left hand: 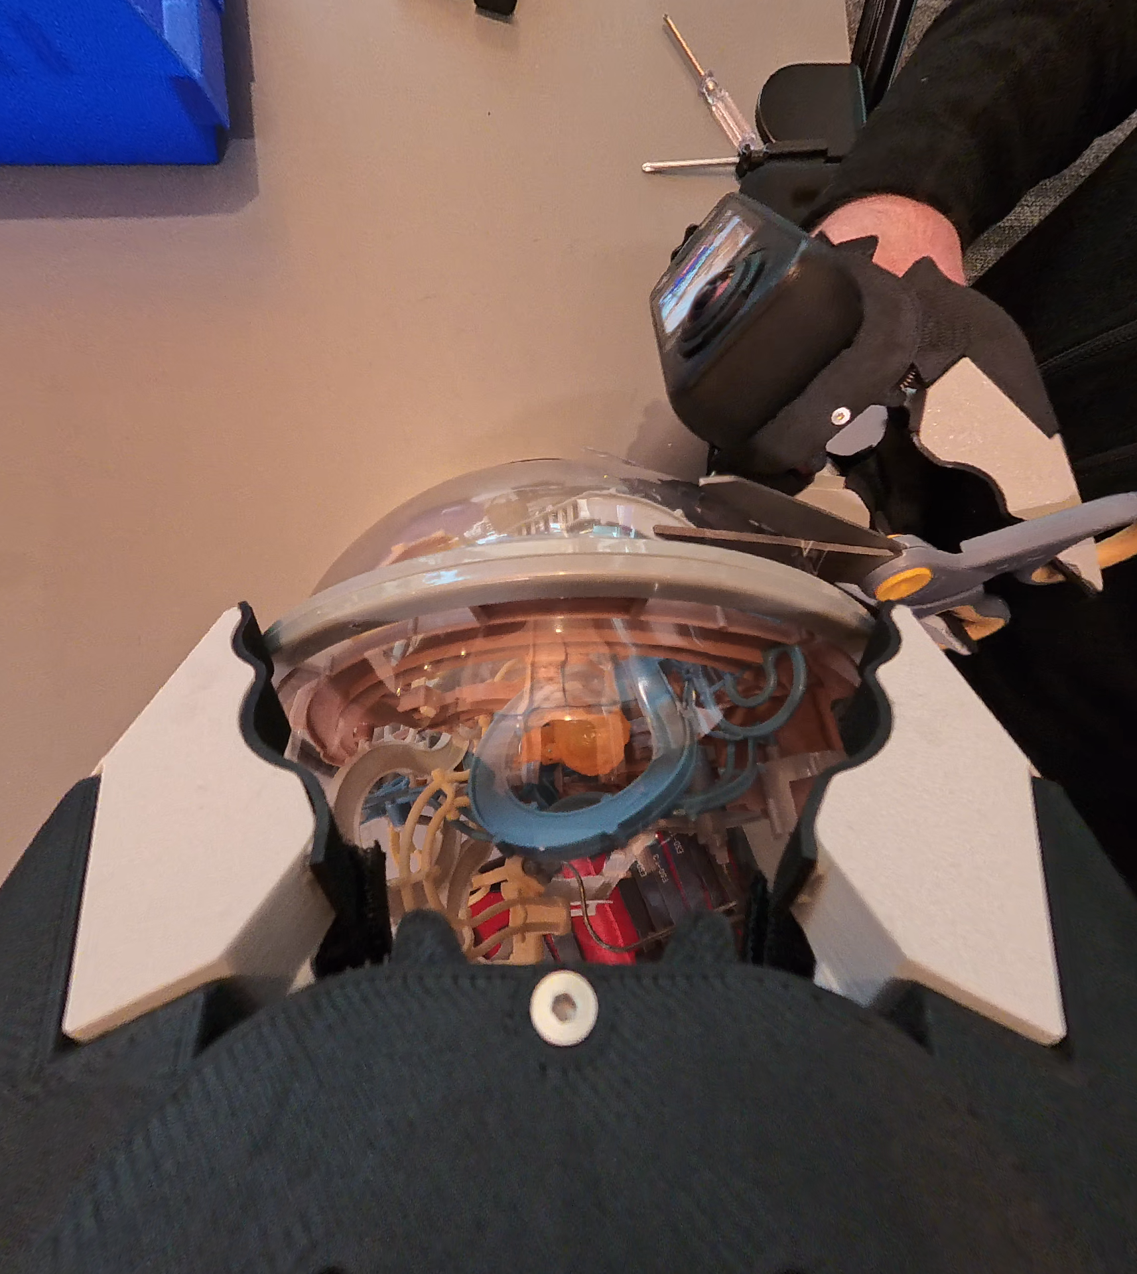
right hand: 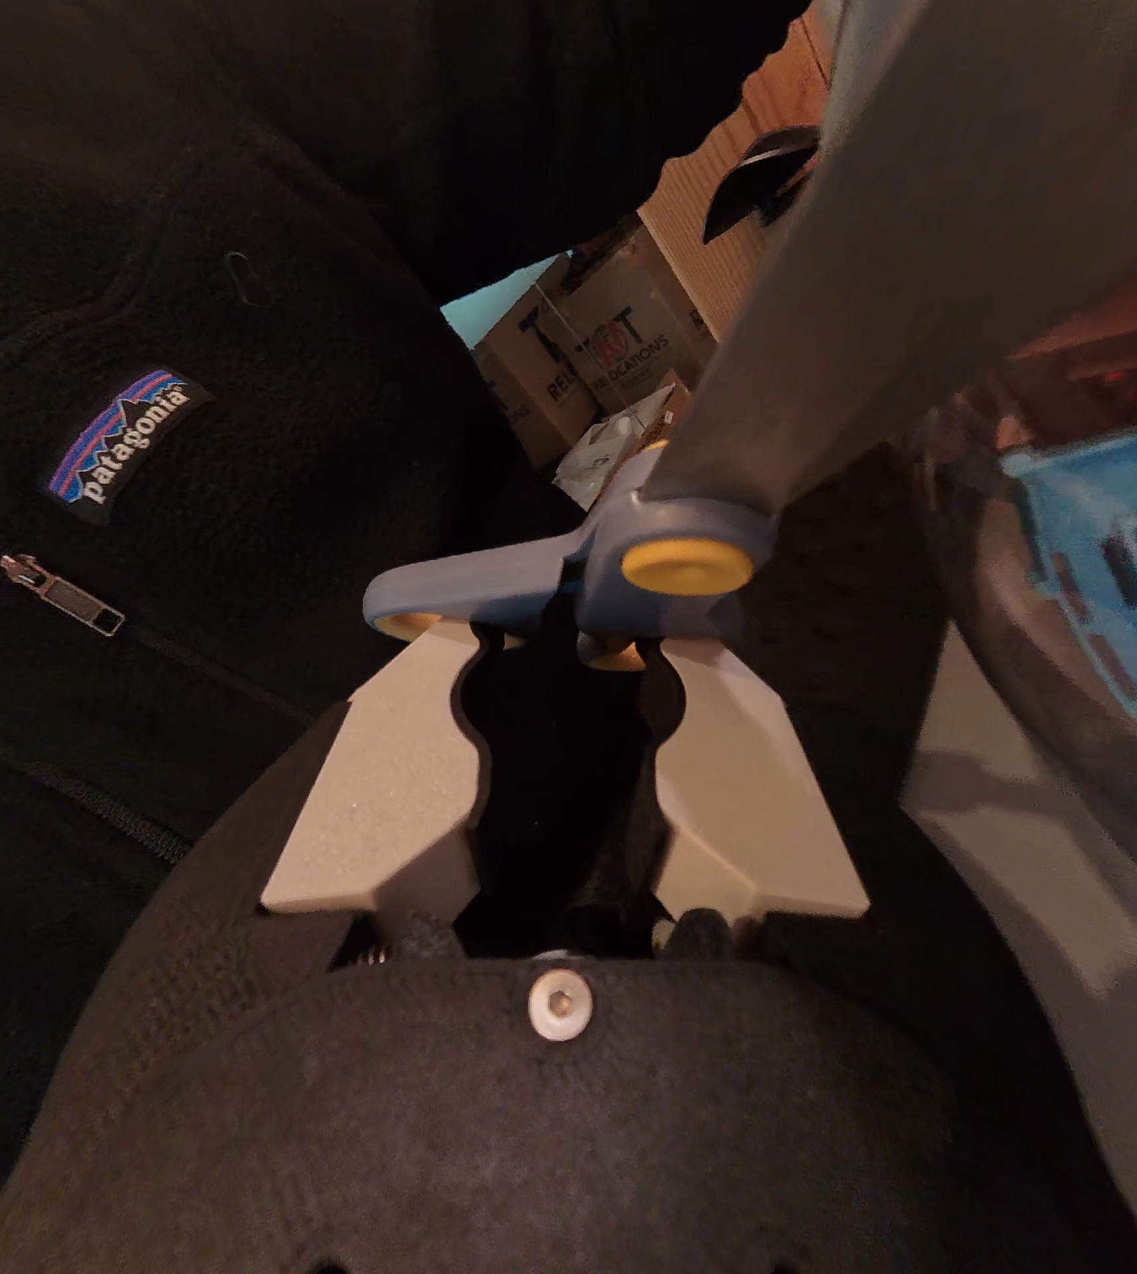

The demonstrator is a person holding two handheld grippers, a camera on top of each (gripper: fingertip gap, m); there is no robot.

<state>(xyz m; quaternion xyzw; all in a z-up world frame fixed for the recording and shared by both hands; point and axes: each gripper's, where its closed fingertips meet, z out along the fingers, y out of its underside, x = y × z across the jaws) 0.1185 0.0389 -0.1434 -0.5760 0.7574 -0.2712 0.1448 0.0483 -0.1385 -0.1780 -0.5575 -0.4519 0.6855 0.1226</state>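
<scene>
1. A clear plastic sphere with a grey band round its middle and a maze of tan, blue and orange tracks inside sits near the camera over a beige table, filling the gap between the fingers.
2. The left gripper is clamped on it — both wavy black pads press against the shell, one on each side below the band.
3. A pair of scissors (grey handles, yellow pivot and loop linings) lies with its blades against the upper right of the sphere, just above the band.
4. The right gripper grips the scissors by their handle loops, fingers drawn in close on them; a person's hand in a black sleeve carries it.
5. Farther off — a blue box at the far left, and two screwdrivers at the far right.
6. Cardboard boxes stand behind, seen from the right wrist.
</scene>
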